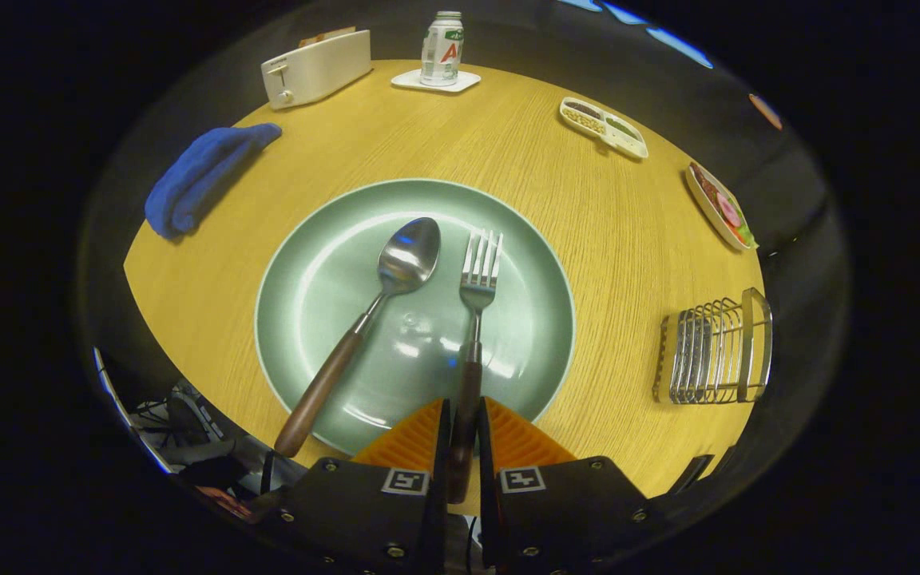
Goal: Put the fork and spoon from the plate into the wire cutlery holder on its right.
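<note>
Wooden table point(588, 224) bears plate point(324, 263) with spoon point(396, 271); tool point(464, 435) pinches fork point(477, 279) handle; wire holder point(715, 351) stands empty.

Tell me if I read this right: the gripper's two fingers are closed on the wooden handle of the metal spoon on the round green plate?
Not quite. In the gripper view the gripper is closed on the wooden-handled metal fork. The wooden-handled metal spoon lies free beside it on the round green plate.
</note>
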{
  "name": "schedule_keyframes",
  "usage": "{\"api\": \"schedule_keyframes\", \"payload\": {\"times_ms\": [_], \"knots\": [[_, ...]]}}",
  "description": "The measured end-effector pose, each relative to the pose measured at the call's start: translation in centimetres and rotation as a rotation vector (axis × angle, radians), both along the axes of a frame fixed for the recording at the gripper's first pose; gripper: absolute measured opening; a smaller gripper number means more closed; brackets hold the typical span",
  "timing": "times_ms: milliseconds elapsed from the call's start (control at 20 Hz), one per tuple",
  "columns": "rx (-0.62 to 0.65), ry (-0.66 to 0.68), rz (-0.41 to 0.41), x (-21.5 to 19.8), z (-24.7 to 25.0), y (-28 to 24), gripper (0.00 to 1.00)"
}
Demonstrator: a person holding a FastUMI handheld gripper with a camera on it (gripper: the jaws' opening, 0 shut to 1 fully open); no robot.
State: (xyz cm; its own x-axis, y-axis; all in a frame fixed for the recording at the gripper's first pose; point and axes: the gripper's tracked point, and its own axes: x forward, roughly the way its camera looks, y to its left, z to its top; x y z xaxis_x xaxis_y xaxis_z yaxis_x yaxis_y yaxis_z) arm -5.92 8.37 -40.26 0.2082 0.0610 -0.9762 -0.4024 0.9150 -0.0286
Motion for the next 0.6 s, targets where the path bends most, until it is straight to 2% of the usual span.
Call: {"api": "schedule_keyframes", "payload": {"times_ms": [100, 150, 450, 600], "knots": [[0.015, 0.02, -0.005, -0.3, -0.3, -0.3, 0.18], [0.022, 0.048, 0.0, -0.3, -0.1, -0.2, 0.03], [0.079, 0.135, 0.049, 0.2, 1.8, -1.4, 0.03], [0.048, 0.121, 0.144, 1.1, 4.6, -4.0, 0.03]]}}
